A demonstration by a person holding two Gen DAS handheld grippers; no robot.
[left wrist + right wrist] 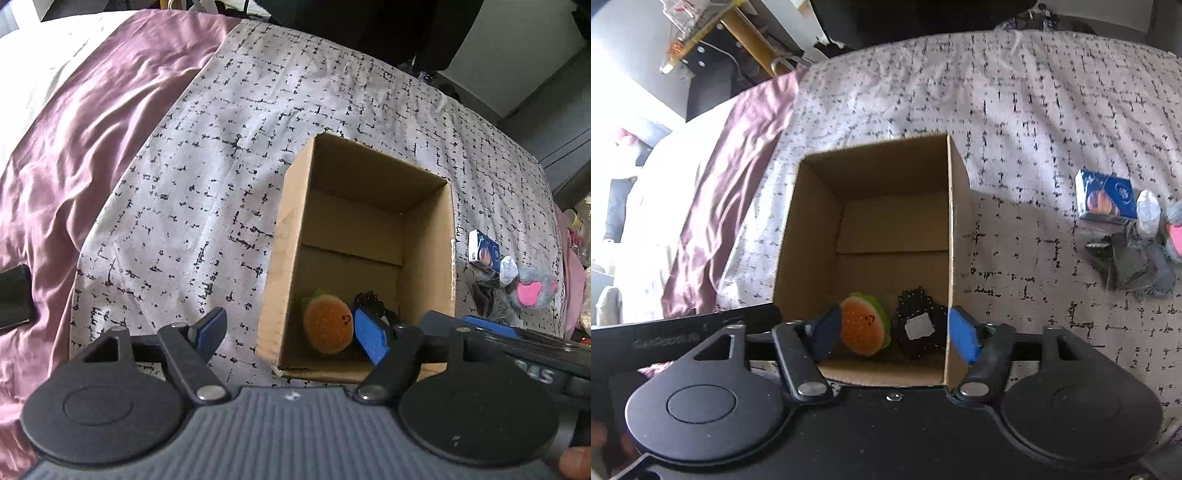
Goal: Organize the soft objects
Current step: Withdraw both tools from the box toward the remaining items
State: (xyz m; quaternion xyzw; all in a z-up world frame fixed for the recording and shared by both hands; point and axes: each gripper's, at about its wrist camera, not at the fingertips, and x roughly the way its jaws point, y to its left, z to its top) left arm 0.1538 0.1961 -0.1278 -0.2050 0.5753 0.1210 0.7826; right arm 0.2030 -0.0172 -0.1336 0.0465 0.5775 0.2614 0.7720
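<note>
An open cardboard box stands on the patterned bedspread. In it lie an orange-and-green burger plush and a black knitted item with a white tag, partly seen in the left wrist view. My left gripper is open and empty at the box's near left corner. My right gripper is open and empty above the box's near edge, over the two toys. On the bed to the right lie a grey plush with a pink patch and dark grey cloth.
A small blue carton and a white wrapped item lie near the grey plush. A mauve satin sheet covers the bed's left side. A dark phone-like slab lies at far left. Furniture stands beyond the bed.
</note>
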